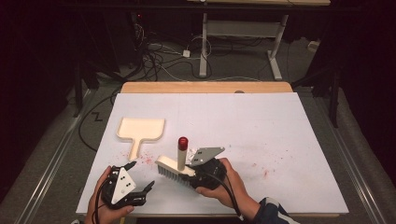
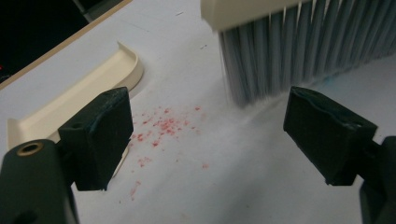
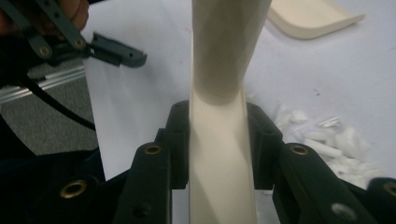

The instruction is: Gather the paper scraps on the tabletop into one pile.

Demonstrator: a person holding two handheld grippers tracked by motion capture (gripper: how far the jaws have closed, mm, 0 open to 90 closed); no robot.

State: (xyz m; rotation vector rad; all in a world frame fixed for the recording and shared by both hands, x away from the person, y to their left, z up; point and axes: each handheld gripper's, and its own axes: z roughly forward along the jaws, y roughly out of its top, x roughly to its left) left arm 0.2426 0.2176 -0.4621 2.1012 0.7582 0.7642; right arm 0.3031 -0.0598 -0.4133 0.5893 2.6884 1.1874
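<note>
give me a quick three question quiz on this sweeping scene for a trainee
1. True or false: the right gripper is shut on the brush.
2. Multiple choice: where do the red crumbs lie? A) inside the dustpan B) on the white table cover beside the dustpan handle C) on the floor
3. Fill in: the left gripper has its jaws ____ with nothing between them.

Key:
1. True; the right gripper view shows both pads against the brush's cream body.
2. B; they lie by the dustpan.
3. open
</note>
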